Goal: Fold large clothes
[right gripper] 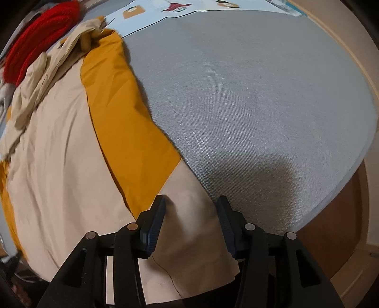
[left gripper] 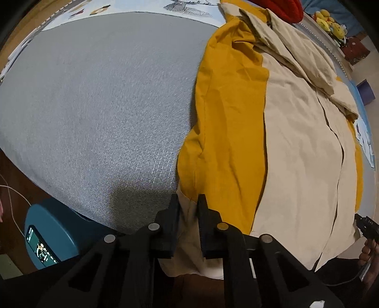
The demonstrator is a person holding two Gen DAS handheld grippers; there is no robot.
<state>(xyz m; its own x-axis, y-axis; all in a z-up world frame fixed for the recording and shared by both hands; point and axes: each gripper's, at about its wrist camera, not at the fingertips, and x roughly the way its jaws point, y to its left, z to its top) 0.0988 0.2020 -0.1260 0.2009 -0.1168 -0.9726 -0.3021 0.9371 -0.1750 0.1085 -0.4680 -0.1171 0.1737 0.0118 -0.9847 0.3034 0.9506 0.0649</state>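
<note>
A large beige and mustard-yellow garment point(left gripper: 284, 142) lies spread on a grey fabric surface point(left gripper: 99, 99). My left gripper point(left gripper: 188, 201) has its jaws narrowly apart around the beige hem corner at the garment's near left edge. My right gripper point(right gripper: 191, 203) is open, its fingers straddling the beige hem point(right gripper: 189, 225) at the garment's near right corner, which hangs over the surface edge. The garment also shows in the right wrist view point(right gripper: 59, 154). The right gripper appears at the far right of the left wrist view point(left gripper: 366, 227).
A red knitted item point(right gripper: 40, 33) lies beyond the garment's collar. A patterned light sheet point(right gripper: 180, 11) covers the far side. A blue device with a screen point(left gripper: 47, 237) sits below the surface's left edge. Yellow plush toys point(left gripper: 331, 21) sit at far right. Brown floor point(right gripper: 336, 225) shows.
</note>
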